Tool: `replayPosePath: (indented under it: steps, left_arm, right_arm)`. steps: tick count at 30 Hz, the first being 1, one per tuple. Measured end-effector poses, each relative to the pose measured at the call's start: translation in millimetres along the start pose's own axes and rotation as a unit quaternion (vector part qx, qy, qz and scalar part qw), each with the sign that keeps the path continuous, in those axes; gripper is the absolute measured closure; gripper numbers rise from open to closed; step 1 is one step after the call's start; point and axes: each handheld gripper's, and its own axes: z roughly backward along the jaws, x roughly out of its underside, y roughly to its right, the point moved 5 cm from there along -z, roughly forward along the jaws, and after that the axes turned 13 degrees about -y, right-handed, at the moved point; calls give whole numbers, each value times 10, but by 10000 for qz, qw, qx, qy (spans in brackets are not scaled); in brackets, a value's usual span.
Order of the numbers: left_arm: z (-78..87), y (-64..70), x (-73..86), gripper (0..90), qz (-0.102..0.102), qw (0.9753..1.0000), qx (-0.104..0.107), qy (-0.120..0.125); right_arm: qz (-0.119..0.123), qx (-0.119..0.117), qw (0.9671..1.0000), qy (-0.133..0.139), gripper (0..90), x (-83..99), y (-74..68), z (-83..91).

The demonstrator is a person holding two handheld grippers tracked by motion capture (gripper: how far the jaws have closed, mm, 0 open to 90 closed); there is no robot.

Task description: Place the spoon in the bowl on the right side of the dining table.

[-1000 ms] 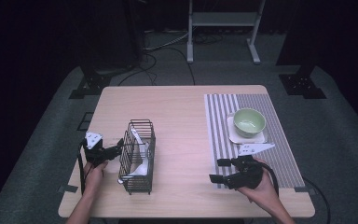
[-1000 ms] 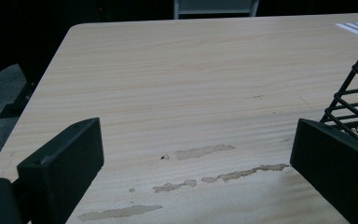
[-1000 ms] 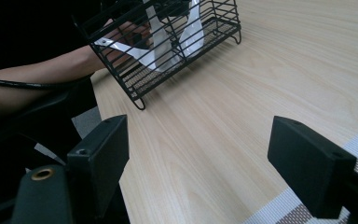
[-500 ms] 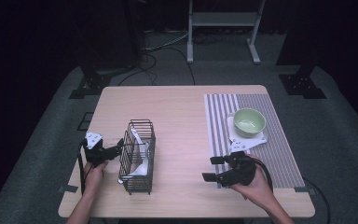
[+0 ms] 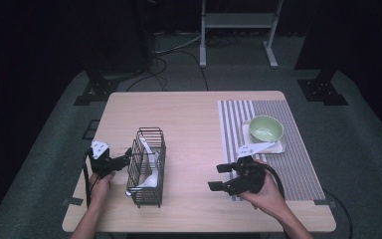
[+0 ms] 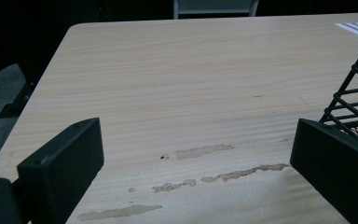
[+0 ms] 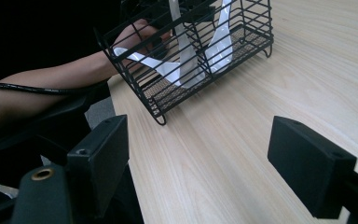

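The left gripper [image 5: 126, 154] has its jaws spread wide with nothing between them; in the left gripper view bare, scuffed wood shows in the gap, and the black wire basket [image 6: 356, 93] sits just past the right-hand jaw. From above, those jaws point at the basket's [image 5: 147, 166] left side, just beside the wire; whether they touch it I cannot tell. The left hand [image 5: 100, 180] grips the tool near the table's [image 5: 179, 114] left edge.

The right gripper [image 5: 221, 178] also stands open and empty, jaws aimed leftward across bare tabletop toward the basket, well apart from it. The right gripper view looks between its two black jaws at the basket's [image 7: 200, 51] lower corner, and the person's other forearm [image 7: 51, 79] lies behind the wires.

Inside the basket stand white plastic utensils [image 7: 186, 46], handles leaning against the wire walls; one white spoon-like piece [image 5: 149, 180] lies low at its near end.

The right hand [image 5: 266, 196] rests at the edge of a grey striped placemat [image 5: 298, 159]. Farther back on that mat, a pale green bowl [image 5: 266, 128] sits on a small white square plate [image 5: 278, 148].
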Motion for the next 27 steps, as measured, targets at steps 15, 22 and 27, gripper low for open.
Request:
replayPosePath:
  steps: [15, 22, 27]
  left_arm:
    - [-1, -5, -1, 16, 8, 10000, 10, 16]
    - [0, -5, -1, 16, 7, 10000, 8, 16]
    - [0, -5, -1, 16, 5, 10000, 10, 16]
  right_arm:
    - [54, -149, 9997, -164, 200, -227, -67, -98]
    - [128, -186, 9996, -180, 203, -326, -120, -128]
    - [211, -210, 9992, -268, 203, -423, -172, -179]
